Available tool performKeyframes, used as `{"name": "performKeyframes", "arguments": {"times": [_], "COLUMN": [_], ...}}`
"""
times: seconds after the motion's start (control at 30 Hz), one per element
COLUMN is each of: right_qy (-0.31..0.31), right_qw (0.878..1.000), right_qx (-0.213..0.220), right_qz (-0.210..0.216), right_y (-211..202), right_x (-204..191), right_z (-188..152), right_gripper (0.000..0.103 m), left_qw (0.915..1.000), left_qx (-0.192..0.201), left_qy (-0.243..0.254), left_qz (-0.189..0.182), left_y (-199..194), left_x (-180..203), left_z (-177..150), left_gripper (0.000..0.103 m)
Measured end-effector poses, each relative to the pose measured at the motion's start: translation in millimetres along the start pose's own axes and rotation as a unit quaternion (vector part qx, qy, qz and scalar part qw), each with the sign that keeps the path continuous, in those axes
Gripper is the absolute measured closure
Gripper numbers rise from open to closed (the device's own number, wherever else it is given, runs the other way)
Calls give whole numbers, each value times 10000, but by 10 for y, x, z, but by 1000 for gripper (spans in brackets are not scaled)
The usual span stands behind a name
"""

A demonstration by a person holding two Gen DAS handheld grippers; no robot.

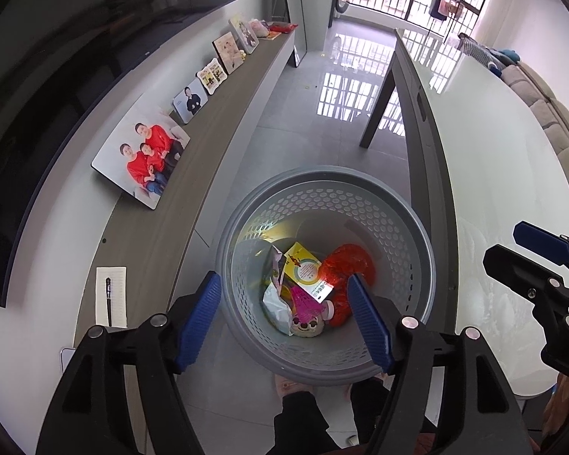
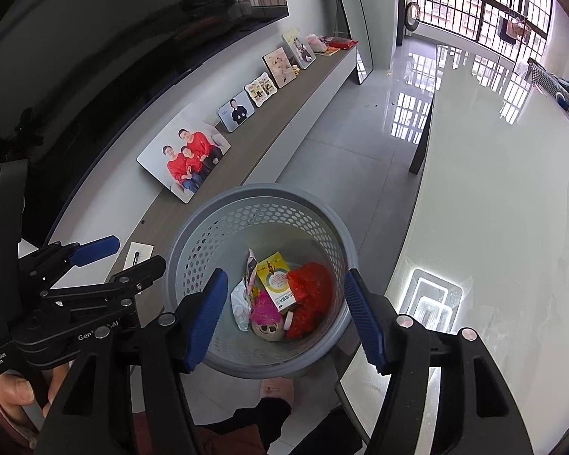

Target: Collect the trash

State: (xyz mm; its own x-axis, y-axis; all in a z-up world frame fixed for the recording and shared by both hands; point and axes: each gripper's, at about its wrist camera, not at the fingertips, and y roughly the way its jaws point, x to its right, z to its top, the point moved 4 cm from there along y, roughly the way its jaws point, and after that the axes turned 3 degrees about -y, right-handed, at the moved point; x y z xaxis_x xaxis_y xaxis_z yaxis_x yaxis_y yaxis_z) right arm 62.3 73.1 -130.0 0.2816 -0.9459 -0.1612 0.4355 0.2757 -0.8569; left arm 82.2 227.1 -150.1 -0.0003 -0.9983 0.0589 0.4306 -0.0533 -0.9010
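A grey perforated waste basket (image 1: 409,242) stands on the floor and also shows in the right wrist view (image 2: 193,265). Inside lie a yellow box (image 1: 303,265), a red wrapper (image 1: 347,263), a white packet (image 1: 275,303) and a small pink-haired doll (image 1: 307,322). The same trash shows in the right wrist view: box (image 2: 273,271), red wrapper (image 2: 311,295), doll (image 2: 267,320). My left gripper (image 1: 284,318) hovers above the basket, open and empty. My right gripper (image 2: 286,316) hovers above it too, open and empty. The left gripper also shows at the left of the right wrist view (image 2: 129,258).
A long low cabinet (image 1: 193,174) runs along the left wall with photo frames (image 1: 144,159) and a notepad with a pen (image 1: 111,295). A white glossy table (image 1: 504,144) stands right of the basket. Grey tiled floor (image 1: 315,144) stretches toward the barred windows.
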Motion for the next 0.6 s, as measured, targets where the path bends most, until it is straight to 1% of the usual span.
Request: {"name": "performKeyframes", "arguments": {"times": [0.07, 0.27, 0.6], "right_qy": [40, 81, 72], "right_qw": [10000, 10000, 9999], "right_qx": [10, 22, 58], "right_qz": [-17, -29, -66], "right_y": [-13, -36, -41], "right_x": [13, 10, -16], "right_z": [-1, -4, 3], "right_gripper": [41, 38, 38], "left_qw": [10000, 9998, 9997], "left_qx": [23, 128, 168], "left_qy": [-41, -90, -72], "left_qz": [26, 97, 190], "left_y": [-19, -91, -139], "left_x": [-20, -64, -107], "left_z": [-3, 9, 16], "left_gripper": [30, 25, 20]}}
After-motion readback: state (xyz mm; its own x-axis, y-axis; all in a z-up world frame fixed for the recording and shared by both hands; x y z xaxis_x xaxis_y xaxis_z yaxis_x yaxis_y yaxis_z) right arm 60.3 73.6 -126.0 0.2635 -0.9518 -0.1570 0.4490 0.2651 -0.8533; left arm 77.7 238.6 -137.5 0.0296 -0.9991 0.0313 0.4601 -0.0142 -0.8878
